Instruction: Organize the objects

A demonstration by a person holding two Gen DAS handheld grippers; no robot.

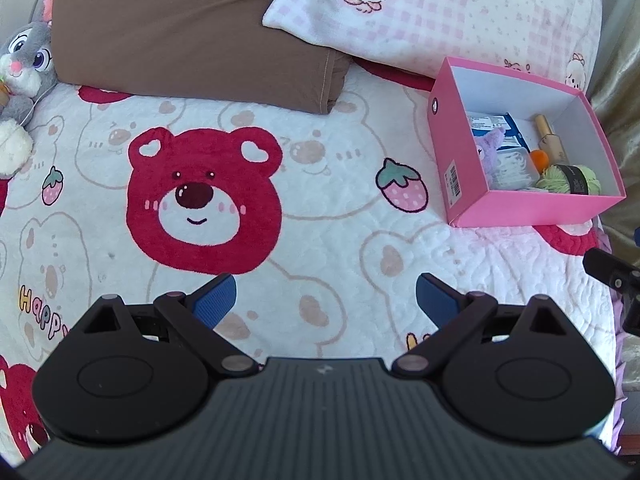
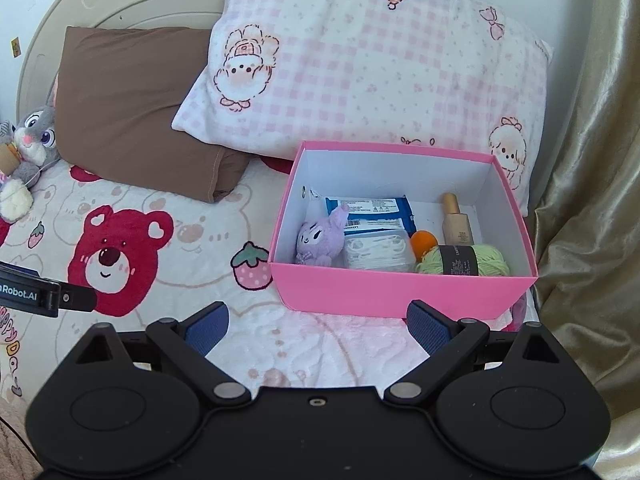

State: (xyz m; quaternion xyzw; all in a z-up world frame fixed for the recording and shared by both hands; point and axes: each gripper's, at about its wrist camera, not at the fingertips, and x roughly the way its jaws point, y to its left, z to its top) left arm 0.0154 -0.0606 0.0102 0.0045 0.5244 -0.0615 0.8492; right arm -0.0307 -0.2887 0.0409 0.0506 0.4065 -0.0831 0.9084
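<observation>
Pink box (image 2: 400,292) wall partly hides the purple plush (image 2: 320,242).

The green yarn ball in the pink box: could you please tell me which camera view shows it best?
The right wrist view shows it best: the green yarn ball lies near the middle, with its whole dark label band visible inside the pink box. In the left wrist view it sits small at the right edge, partly hidden by the box wall.
</observation>
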